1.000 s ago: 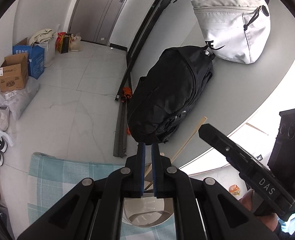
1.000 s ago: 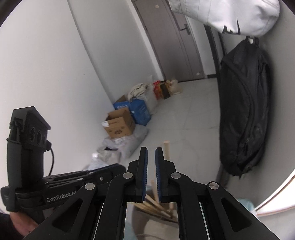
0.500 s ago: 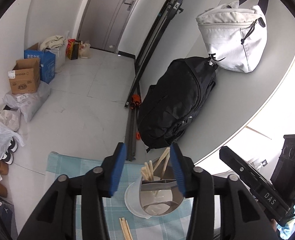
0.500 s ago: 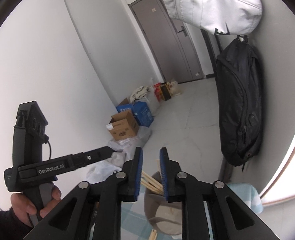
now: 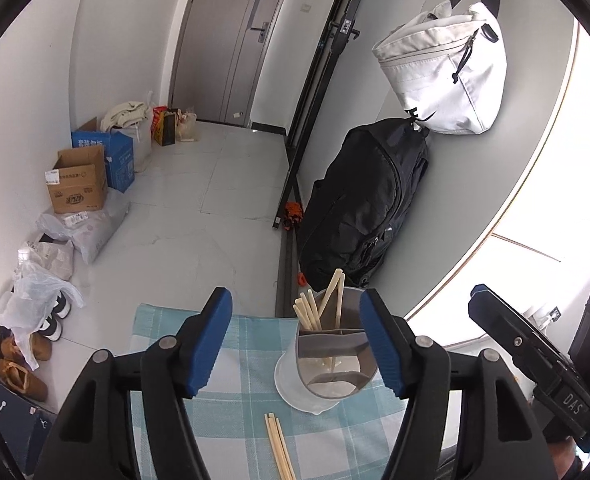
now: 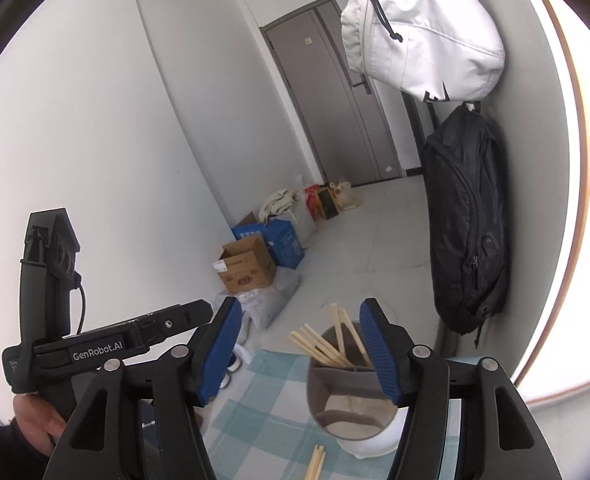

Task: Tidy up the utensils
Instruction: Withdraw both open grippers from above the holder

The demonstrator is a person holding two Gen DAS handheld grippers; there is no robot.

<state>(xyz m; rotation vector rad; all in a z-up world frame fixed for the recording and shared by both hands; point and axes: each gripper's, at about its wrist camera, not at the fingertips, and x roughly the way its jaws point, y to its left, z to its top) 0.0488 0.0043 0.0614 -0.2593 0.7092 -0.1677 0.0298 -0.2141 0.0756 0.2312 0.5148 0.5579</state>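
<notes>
A: What is the biggest thing here?

B: The worktop, covered by a blue checked cloth. Behind it, on the wall, hang a black backpack and above it a white bag.

A: And on the cloth?

B: A grey utensil holder with inner dividers, standing in a white dish. Several wooden chopsticks lean upright in its far compartment. One more pair of chopsticks lies flat on the cloth, just in front of the dish and apart from it.

A: How do the tongs stand?

B: The left tongs are spread wide, blue pads well apart, gripping nothing. From that camera the holder shows between the pads, nearer the right one. The right tongs are wide as well and empty, with the holder and its chopsticks seen between their pads, again towards the right one. Whether either pad touches the holder I cannot tell.
</notes>
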